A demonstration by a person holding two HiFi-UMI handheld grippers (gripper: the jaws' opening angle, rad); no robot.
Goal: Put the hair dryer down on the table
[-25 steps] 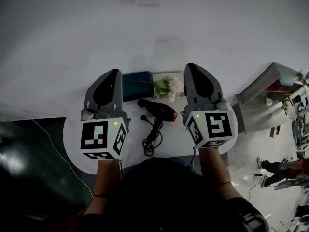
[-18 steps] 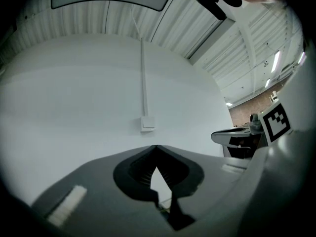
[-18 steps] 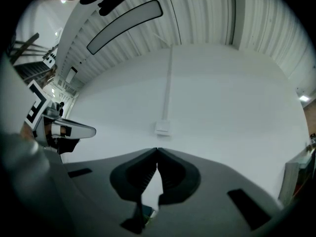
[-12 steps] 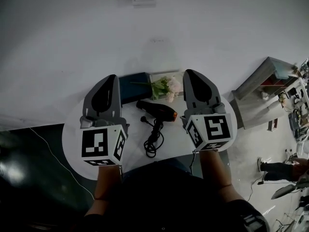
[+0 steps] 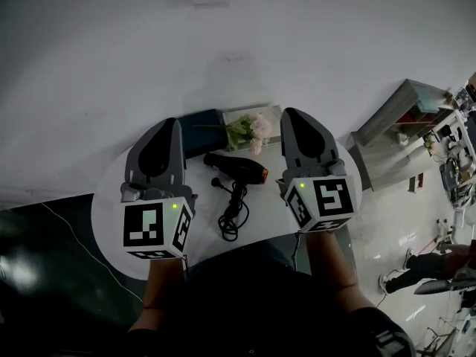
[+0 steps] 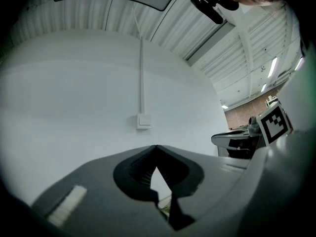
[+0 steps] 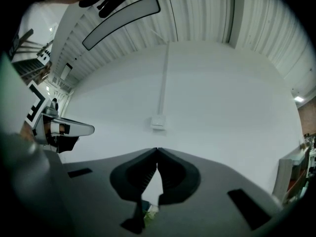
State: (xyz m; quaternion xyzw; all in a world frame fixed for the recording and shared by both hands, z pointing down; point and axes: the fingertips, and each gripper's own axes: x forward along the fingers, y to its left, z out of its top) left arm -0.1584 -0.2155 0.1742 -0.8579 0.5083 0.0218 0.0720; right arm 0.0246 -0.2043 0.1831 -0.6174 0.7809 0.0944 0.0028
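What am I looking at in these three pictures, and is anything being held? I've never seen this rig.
No robot arm here: a person holds a two-jaw tool in each hand, the left gripper and the right gripper. The cube with black-and-white squares on each is part of it. The wide picture is from a camera on the person's head, looking down. The other two are from cameras riding on each gripper; both face a white wall with a switch. On the round white table lie a black hair dryer with its cord, some flowers and a dark blue flat object. The hair dryer lies between the two grippers, touched by neither. Both are shut and empty.
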